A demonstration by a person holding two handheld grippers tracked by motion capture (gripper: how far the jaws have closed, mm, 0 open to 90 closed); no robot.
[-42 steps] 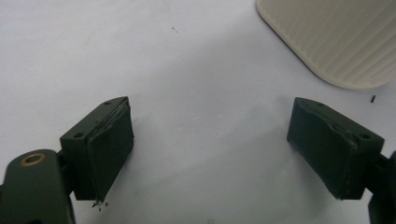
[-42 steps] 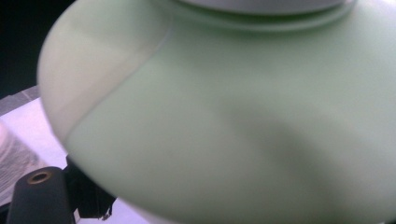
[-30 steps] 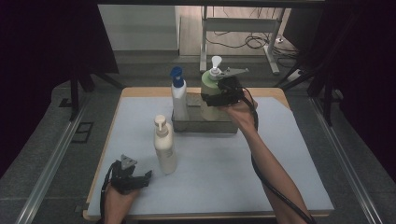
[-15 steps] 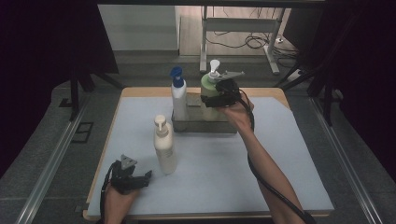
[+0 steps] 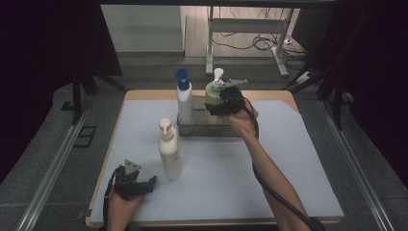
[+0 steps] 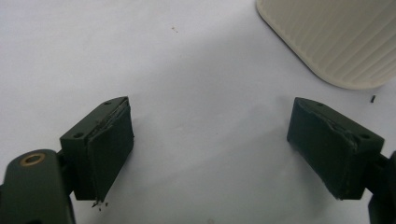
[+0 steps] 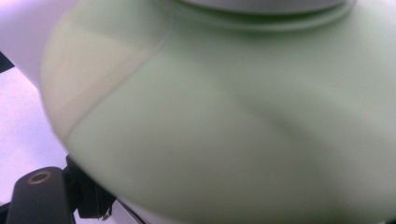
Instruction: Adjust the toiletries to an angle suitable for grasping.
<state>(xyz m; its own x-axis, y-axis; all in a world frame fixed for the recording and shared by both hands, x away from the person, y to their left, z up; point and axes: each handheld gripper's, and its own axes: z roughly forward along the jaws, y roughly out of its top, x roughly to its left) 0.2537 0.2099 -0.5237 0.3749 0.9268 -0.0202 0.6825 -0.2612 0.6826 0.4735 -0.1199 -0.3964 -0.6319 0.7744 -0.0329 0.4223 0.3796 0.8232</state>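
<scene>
My right gripper (image 5: 217, 107) is clamped around the green pump bottle (image 5: 212, 94) in the tray (image 5: 192, 129); left gripper (image 5: 144, 185), jaws spread wide, sits by the cream bottle (image 5: 170, 153).

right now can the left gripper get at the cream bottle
Probably yes: the left gripper is open on the mat, the cream bottle stands just beside it, with nothing between them.

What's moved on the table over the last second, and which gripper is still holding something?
The right gripper, clamped on the green pump bottle, has lowered it a little further into the tray beside the blue-capped bottle. Nothing was let go. The left gripper stayed open and resting on the mat, and the cream pump bottle stands where it was.
</scene>
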